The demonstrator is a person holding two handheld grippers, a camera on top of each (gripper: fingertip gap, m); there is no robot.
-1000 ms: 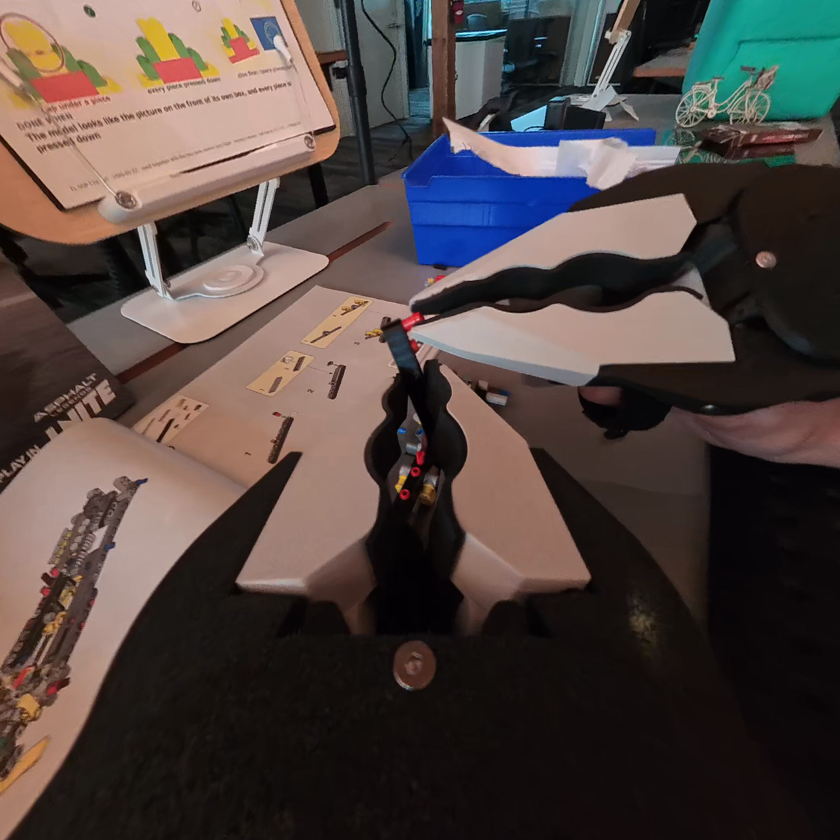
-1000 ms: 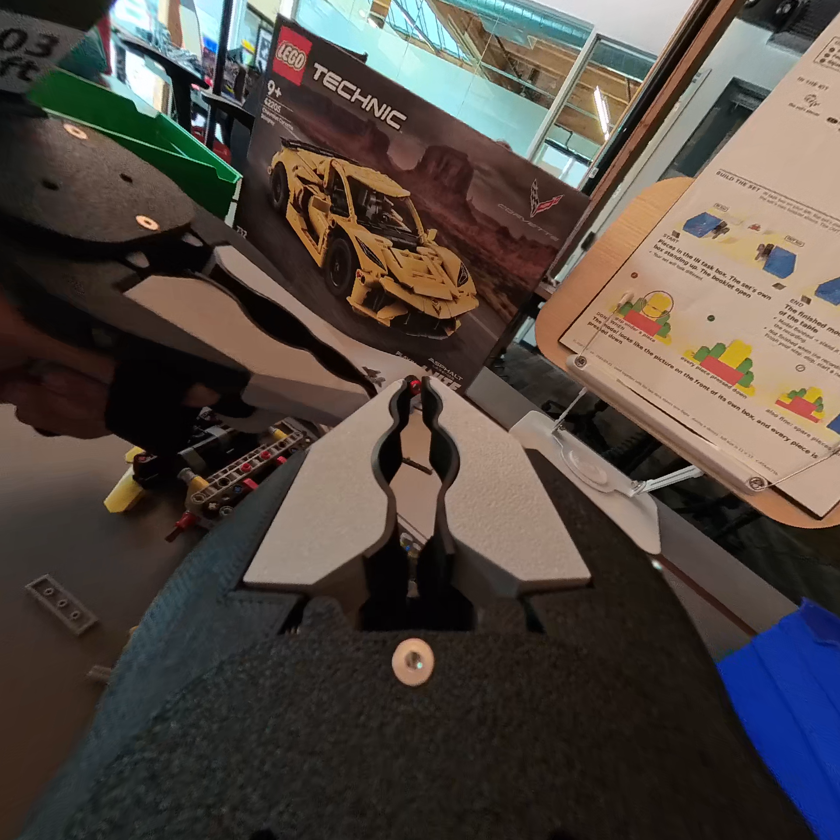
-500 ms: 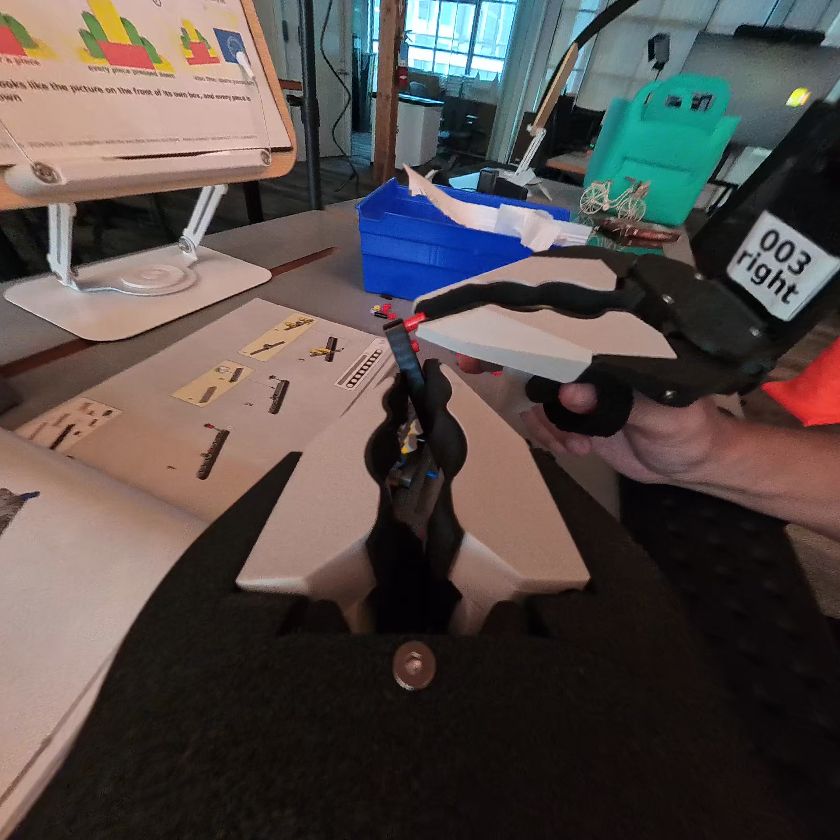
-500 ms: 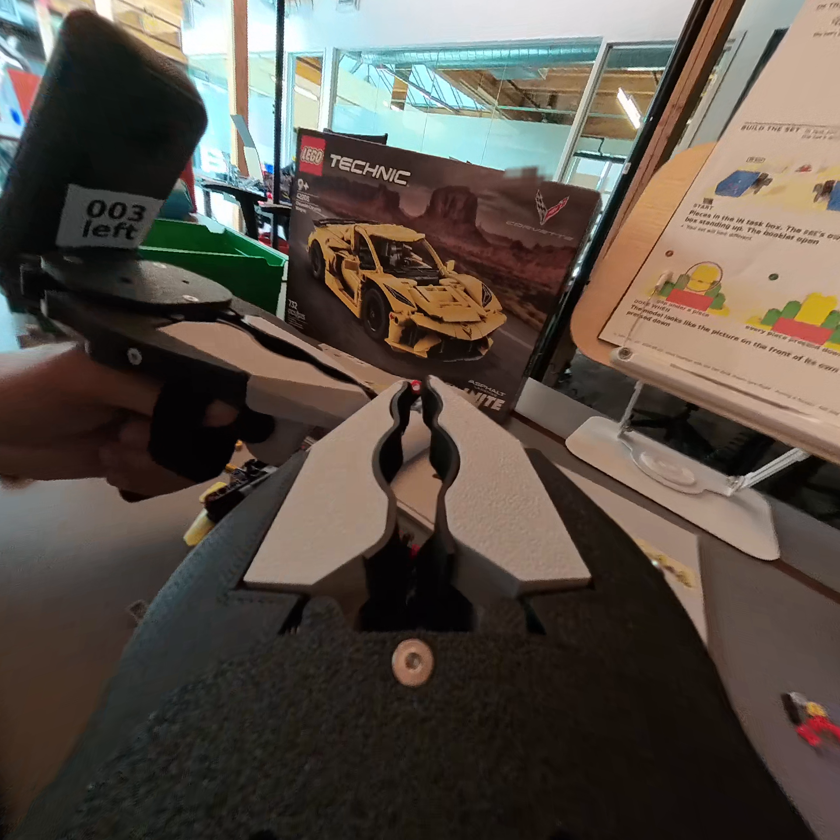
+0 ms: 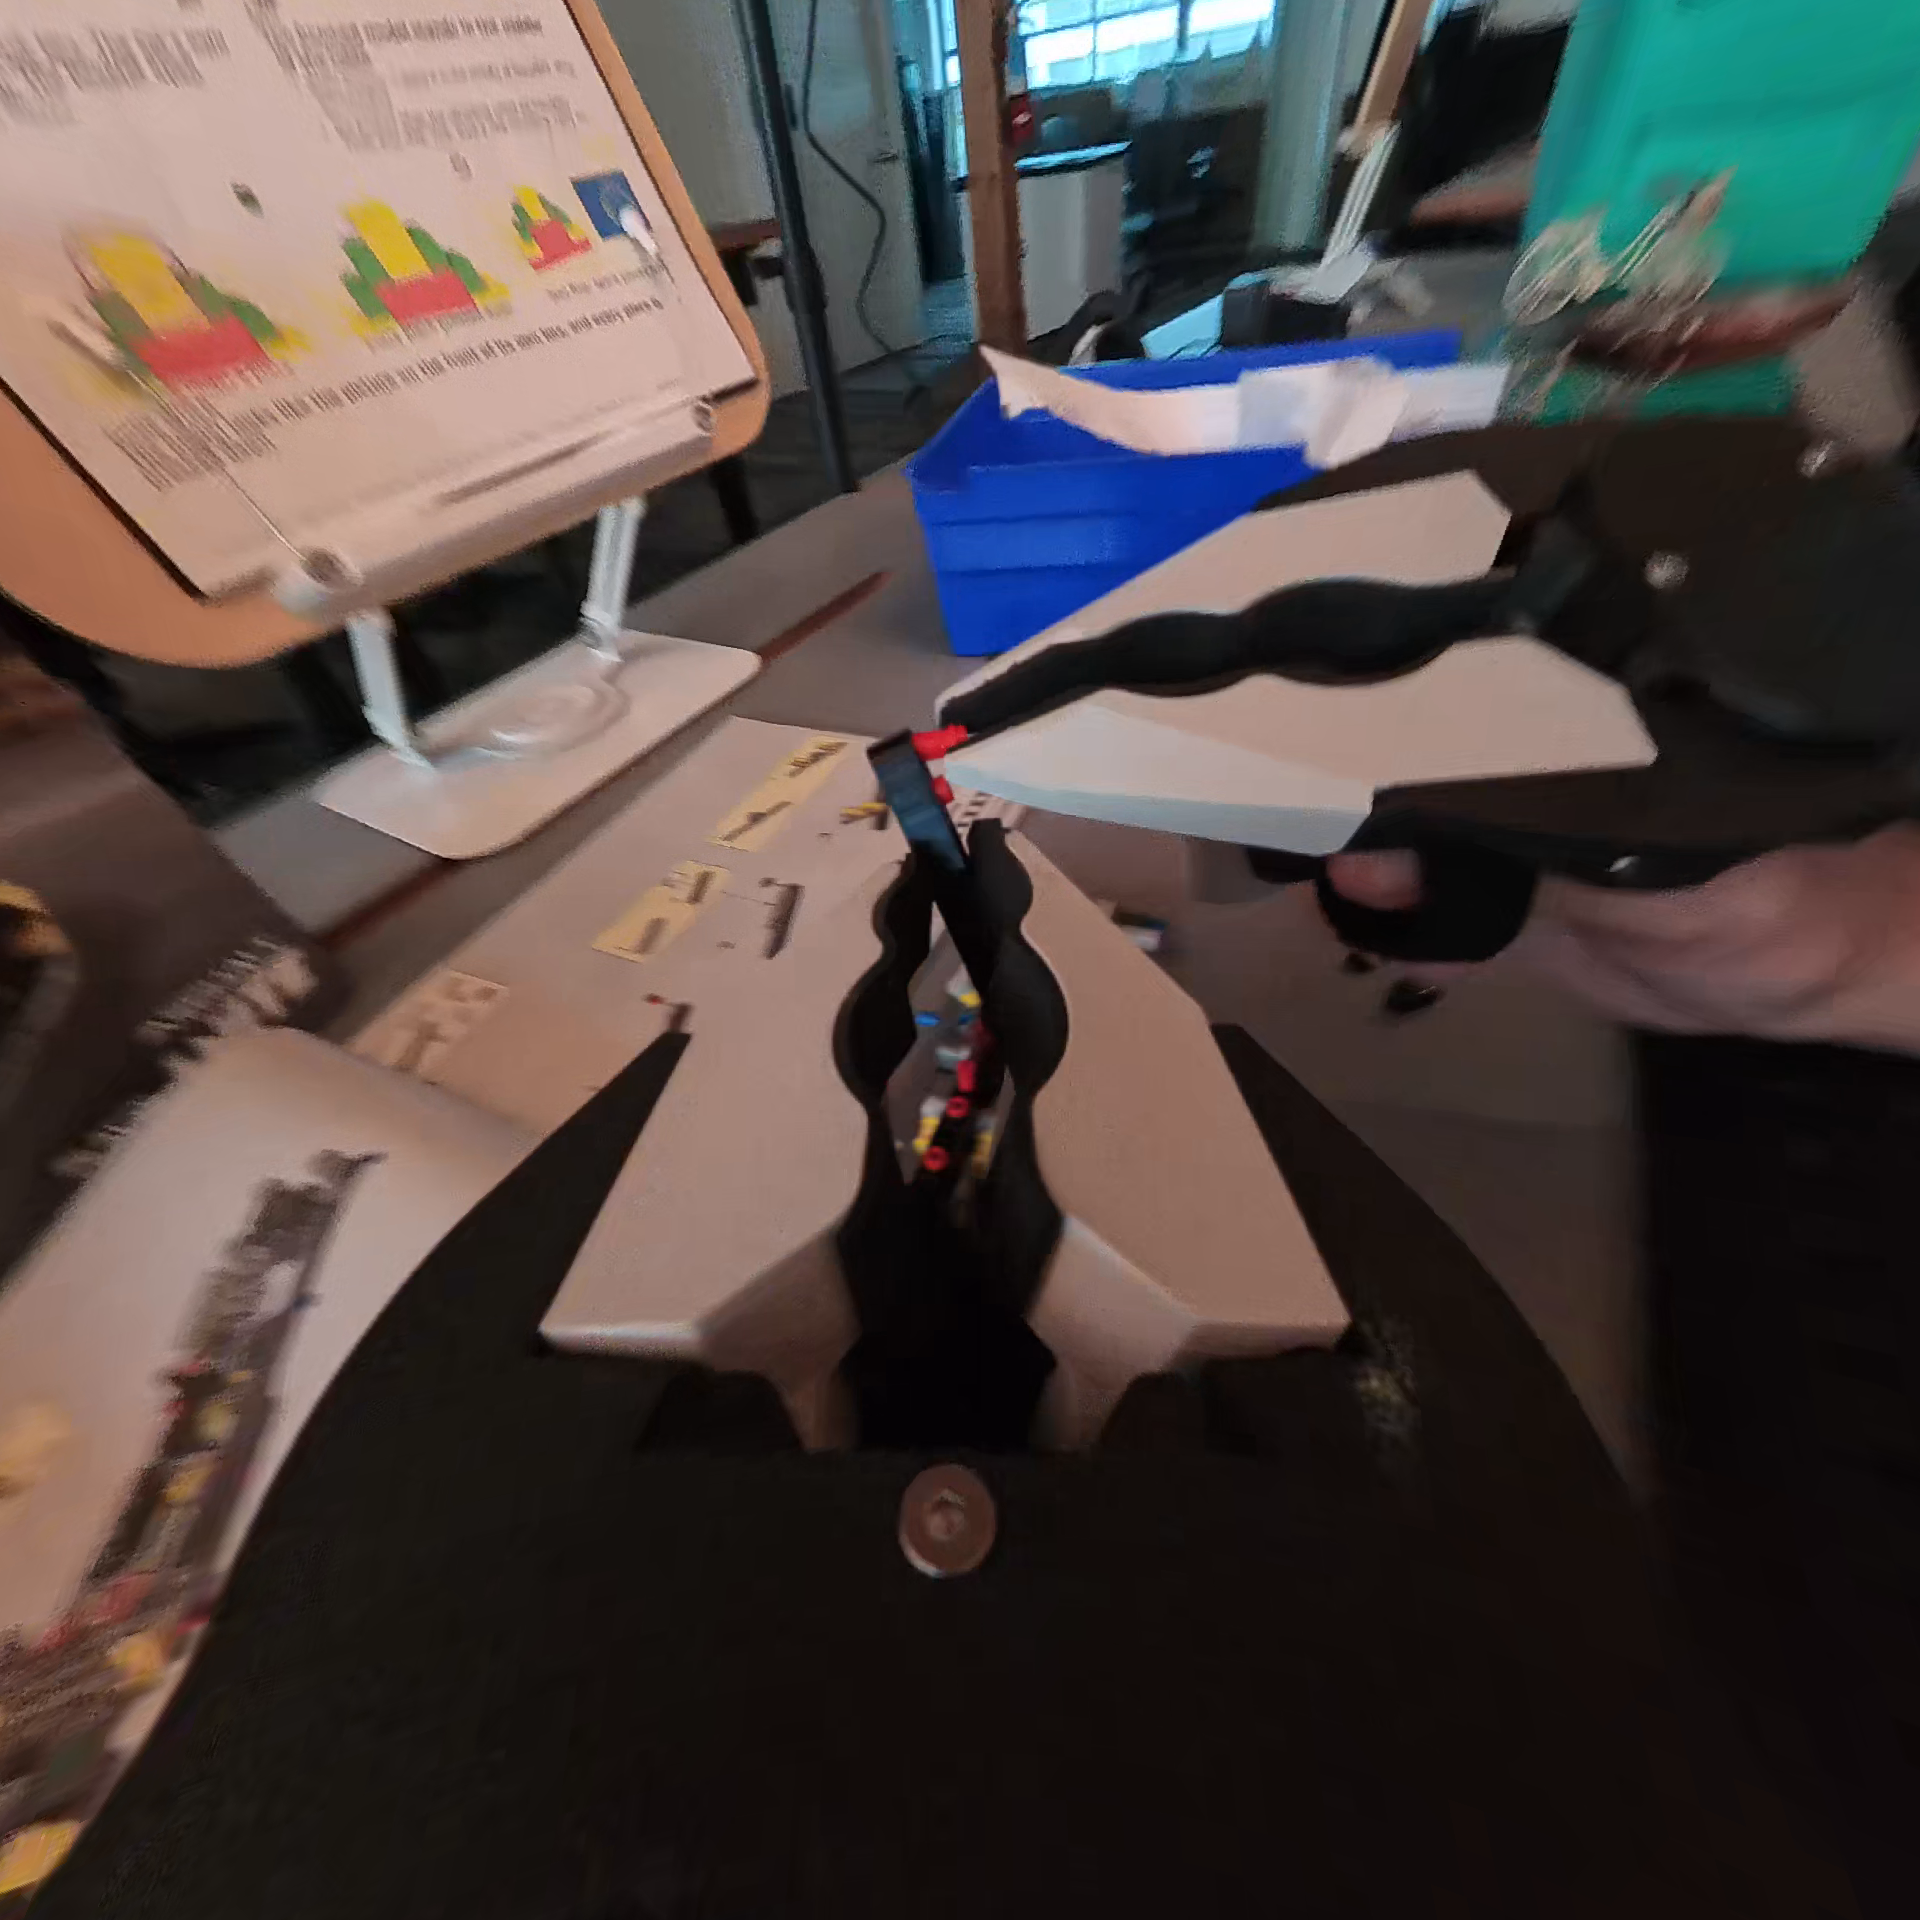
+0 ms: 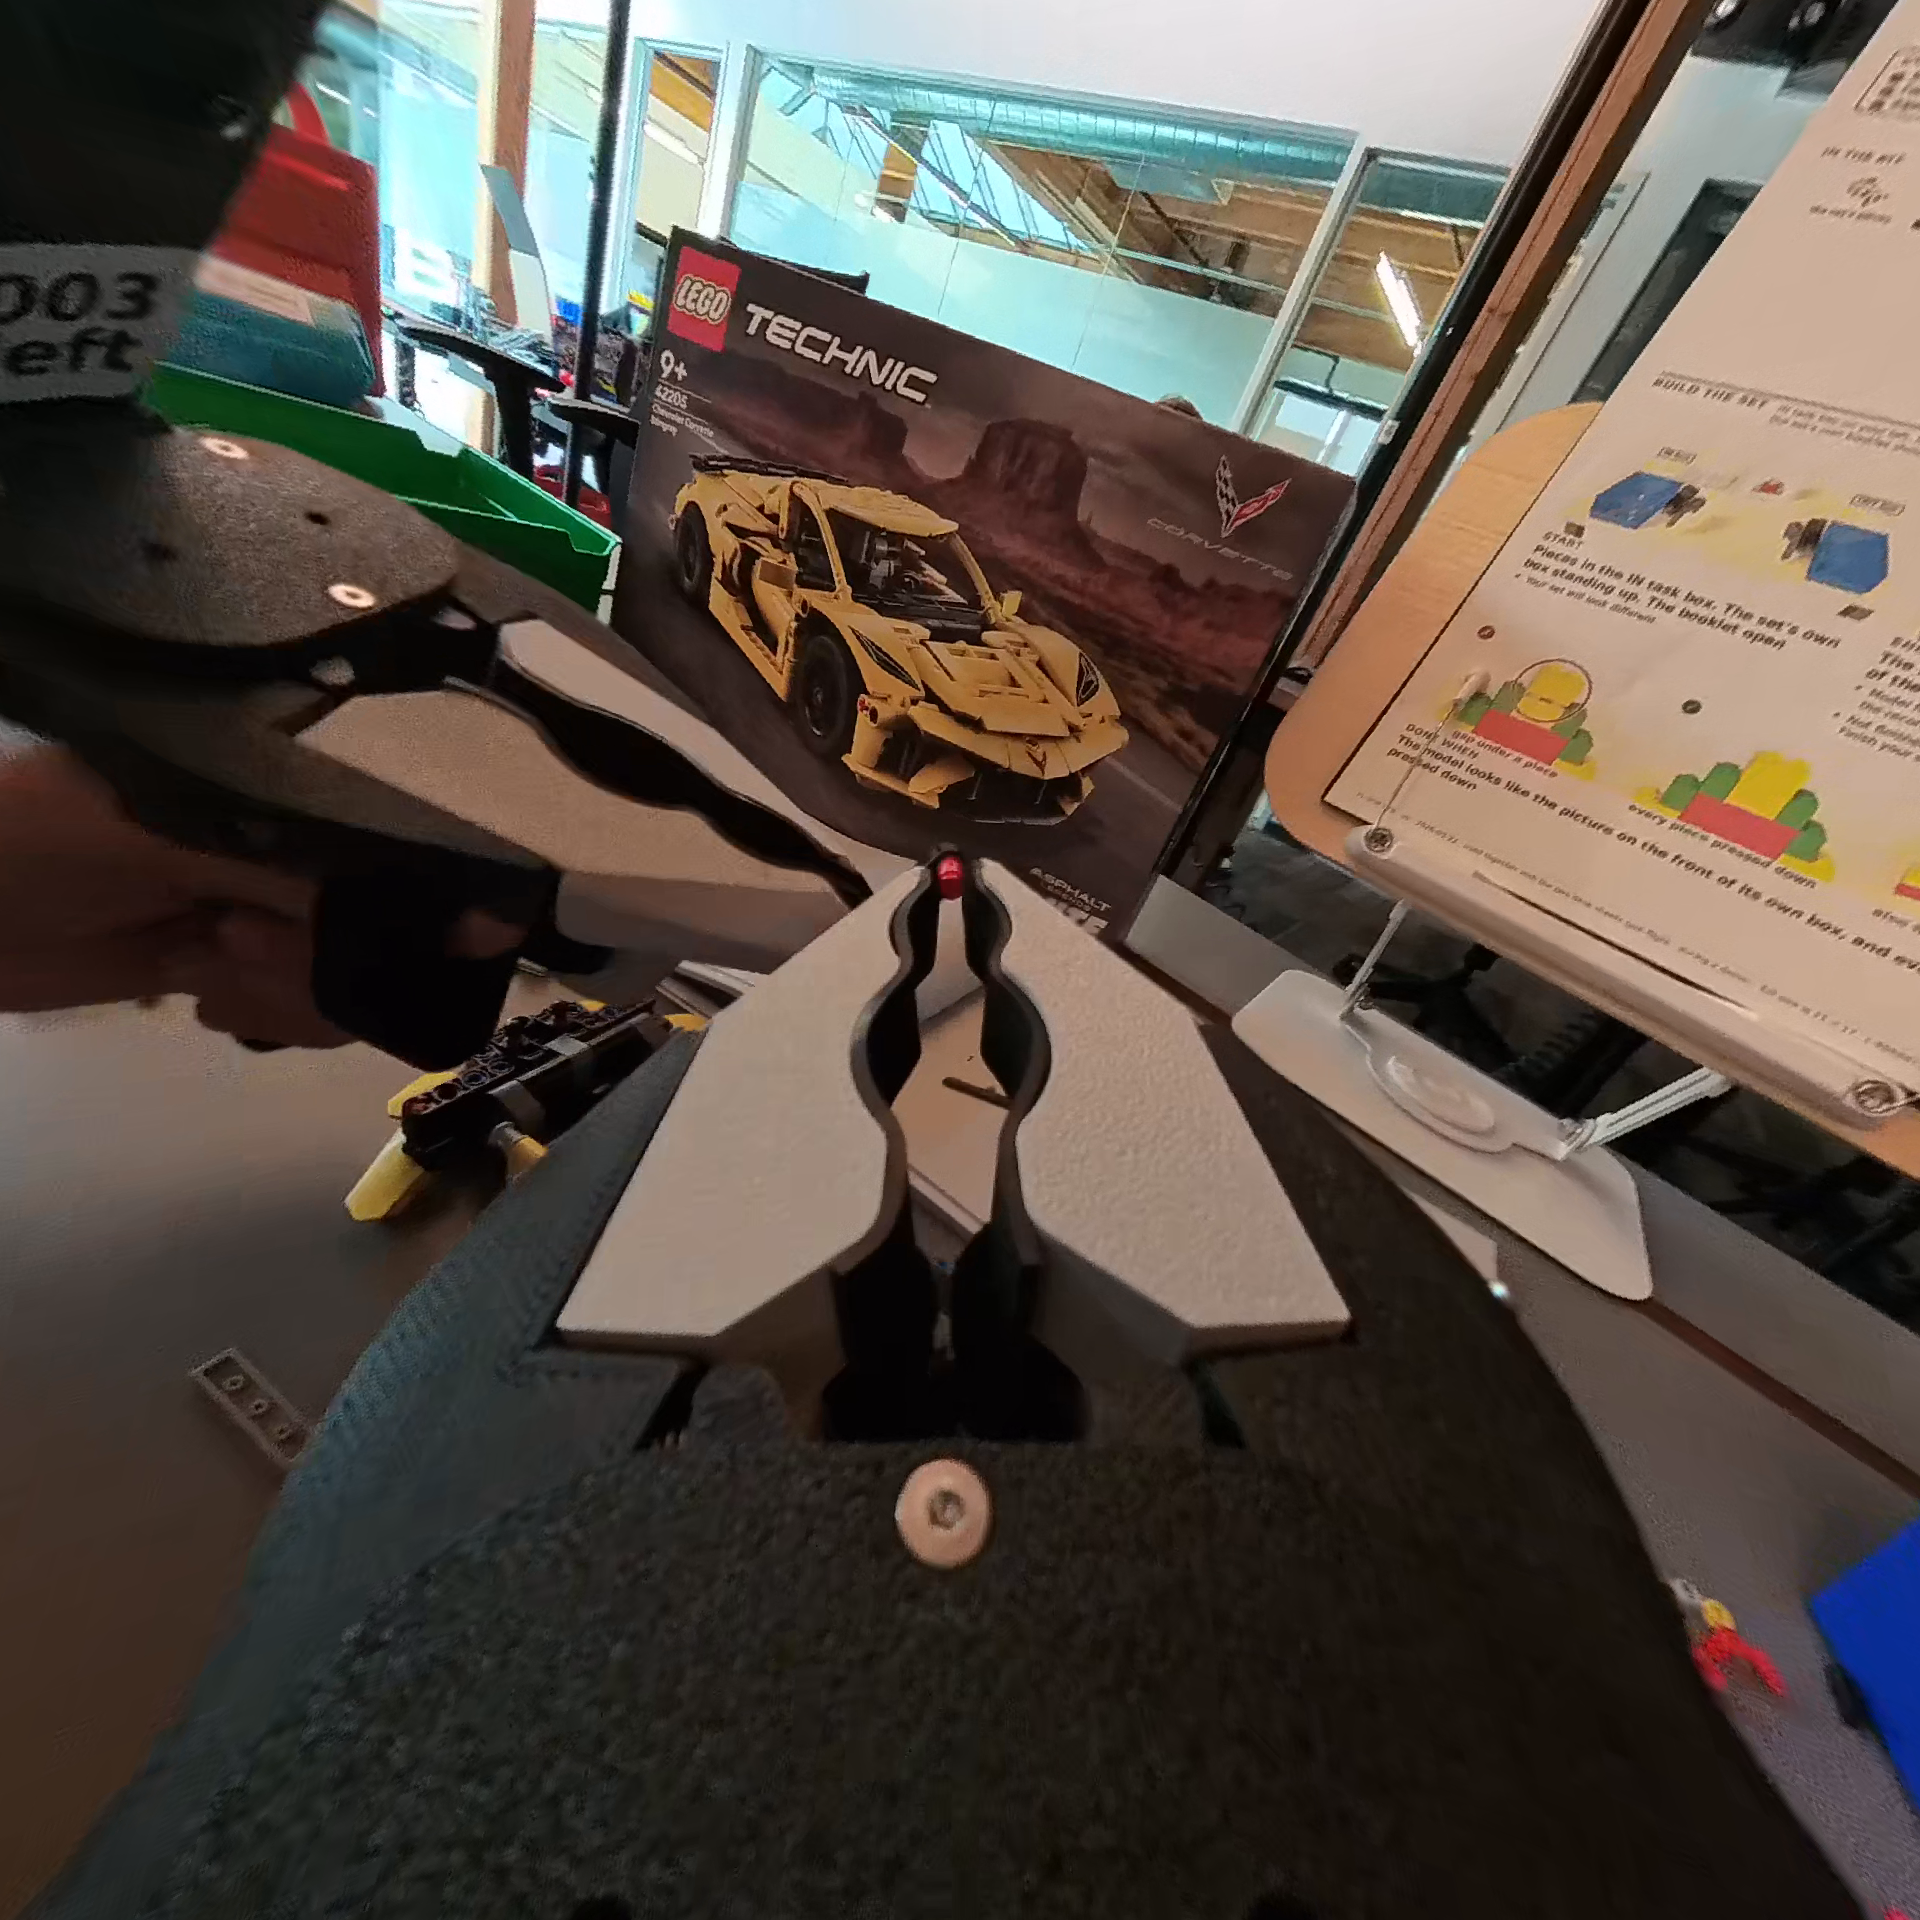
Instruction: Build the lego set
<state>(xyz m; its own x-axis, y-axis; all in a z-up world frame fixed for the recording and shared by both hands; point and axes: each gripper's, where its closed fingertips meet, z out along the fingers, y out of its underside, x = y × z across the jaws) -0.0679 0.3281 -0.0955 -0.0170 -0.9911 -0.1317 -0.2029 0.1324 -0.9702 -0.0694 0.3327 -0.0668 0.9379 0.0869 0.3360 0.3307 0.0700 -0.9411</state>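
Note:
My left gripper (image 5: pixel 951 868) is shut on a thin black beam (image 5: pixel 914 800) that sticks up past its tips. My right gripper (image 5: pixel 951 743) comes in from the right, shut on a small red pin (image 5: pixel 935 742) whose tip meets the top of the beam. A second red pin (image 5: pixel 941 792) shows on the beam just below. In the right wrist view the red pin (image 6: pixel 948 873) sits between my right gripper's tips (image 6: pixel 948 883), and the left gripper (image 6: pixel 665 769) reaches in from the left. A partly built black and yellow assembly (image 6: pixel 499 1091) lies on the table.
An open instruction booklet (image 5: pixel 582 935) lies under the grippers. The set's box (image 6: pixel 966 623) stands behind. An instruction board on a white stand (image 5: pixel 343 312) is at the left, a blue bin (image 5: pixel 1091 520) behind, a green bin (image 6: pixel 416 488) far left. Loose pieces (image 6: pixel 1725 1652) and a grey plate (image 6: pixel 249 1392) lie about. The grippers are tip to tip, or close to it. My left gripper's tips are some 15 cm from the grey plate (image 6: pixel 249 1392).
Both grippers stayed joined at the beam while the views swung; the left wrist view turned back left and down toward the booklet. The red pin still meets the beam's top.

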